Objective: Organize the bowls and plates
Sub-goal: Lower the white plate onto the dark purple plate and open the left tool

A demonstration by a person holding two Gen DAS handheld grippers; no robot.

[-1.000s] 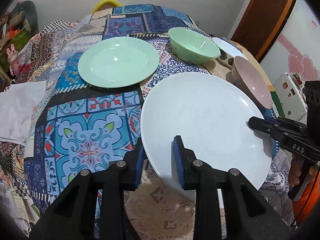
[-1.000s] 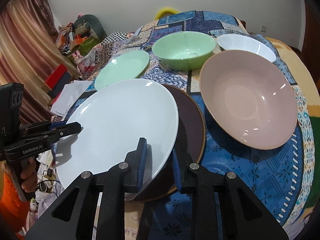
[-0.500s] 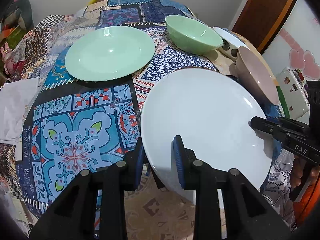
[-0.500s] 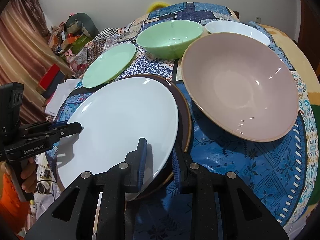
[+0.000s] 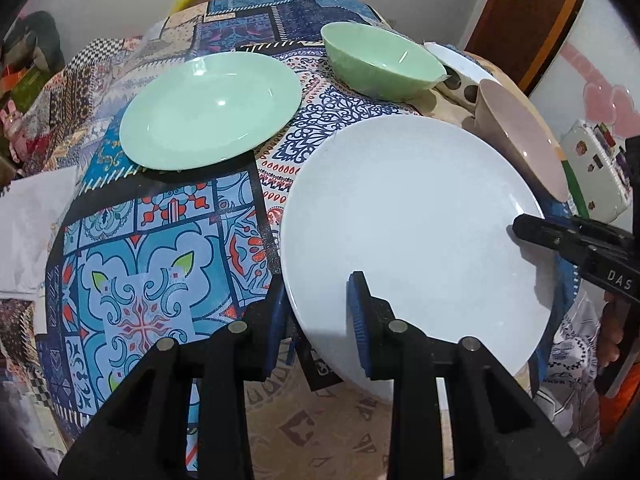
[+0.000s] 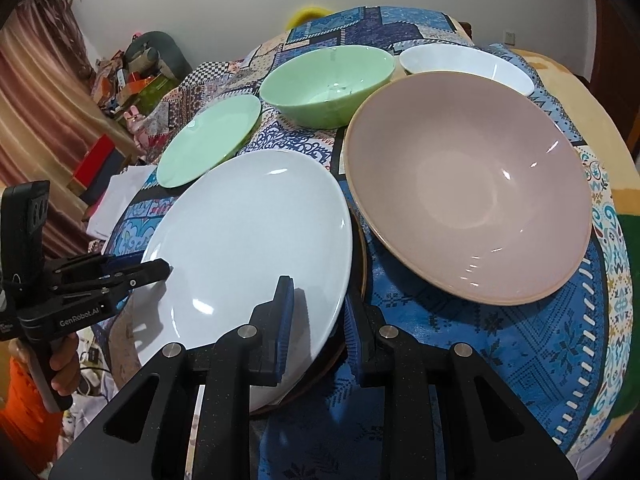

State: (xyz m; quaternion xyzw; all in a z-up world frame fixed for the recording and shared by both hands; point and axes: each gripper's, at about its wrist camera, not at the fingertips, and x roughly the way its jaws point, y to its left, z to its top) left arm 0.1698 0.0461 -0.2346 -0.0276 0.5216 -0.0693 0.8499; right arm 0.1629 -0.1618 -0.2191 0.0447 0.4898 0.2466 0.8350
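Note:
Both grippers are shut on the rim of a large white plate (image 5: 412, 216), one at each side. My left gripper (image 5: 320, 316) grips its near-left rim and also shows in the right wrist view (image 6: 160, 270). My right gripper (image 6: 316, 320) grips the opposite rim and also shows in the left wrist view (image 5: 520, 228). The white plate (image 6: 248, 240) is held over a dark brown plate (image 6: 362, 256), of which only an edge shows. A green plate (image 5: 208, 108) lies farther back on the left. A green bowl (image 6: 328, 80), a pink bowl (image 6: 472, 184) and a white bowl (image 6: 464, 64) stand behind and to the right.
The table wears a patterned blue cloth (image 5: 160, 248). White paper (image 5: 24, 224) lies at the left edge. A white box with stickers (image 5: 592, 168) stands off the table at the right. Clutter (image 6: 132, 80) and a curtain are at the far left of the room.
Both grippers have carried the white plate forward over the table. It now covers almost all of the brown plate, and the pink bowl and green plate look closer.

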